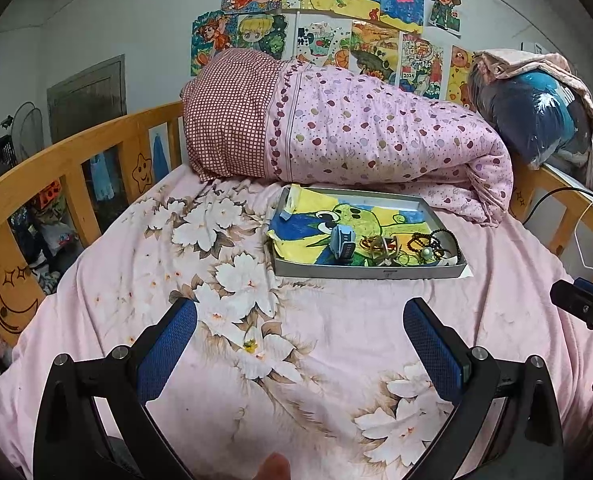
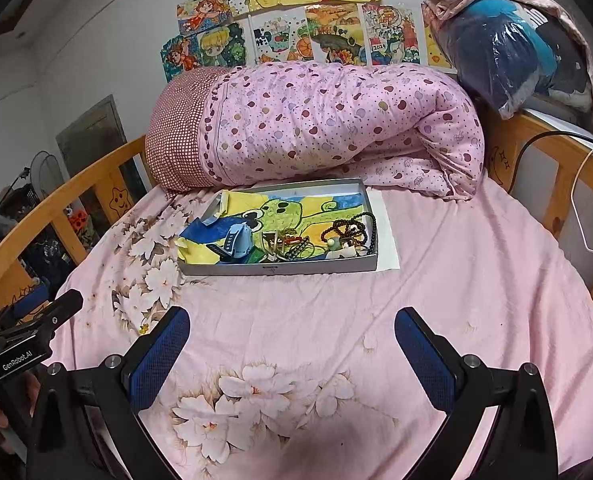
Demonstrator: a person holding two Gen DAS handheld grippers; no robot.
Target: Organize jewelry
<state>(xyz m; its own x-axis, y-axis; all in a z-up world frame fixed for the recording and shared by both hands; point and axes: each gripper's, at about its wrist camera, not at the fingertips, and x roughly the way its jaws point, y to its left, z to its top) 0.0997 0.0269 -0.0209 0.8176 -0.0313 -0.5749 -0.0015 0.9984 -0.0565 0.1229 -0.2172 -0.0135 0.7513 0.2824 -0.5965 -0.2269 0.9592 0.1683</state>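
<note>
Left gripper point(image 1: 300, 316) spread, empty | right gripper point(image 2: 292, 326) likewise | tray point(image 2: 280, 269) holds tangled, seemingly beaded jewelry point(image 2: 350, 232)

Black left gripper point(image 1: 300, 316), blue textured pads point(image 1: 166, 354), silver screws point(image 1: 120, 352)

A shallow grey tray point(image 1: 370, 273) lies flat on the bed, lined with a bright cartoon drawing point(image 1: 316, 222); the jewelry is bunched at its near right end; a blue watch point(image 1: 343, 242) lies on its side left of the heap; gold bangles point(image 1: 380, 245) tangle in the middle; dark bead bracelets point(image 1: 436, 240) coil at the right around a pale green bead point(image 1: 427, 253).
</note>
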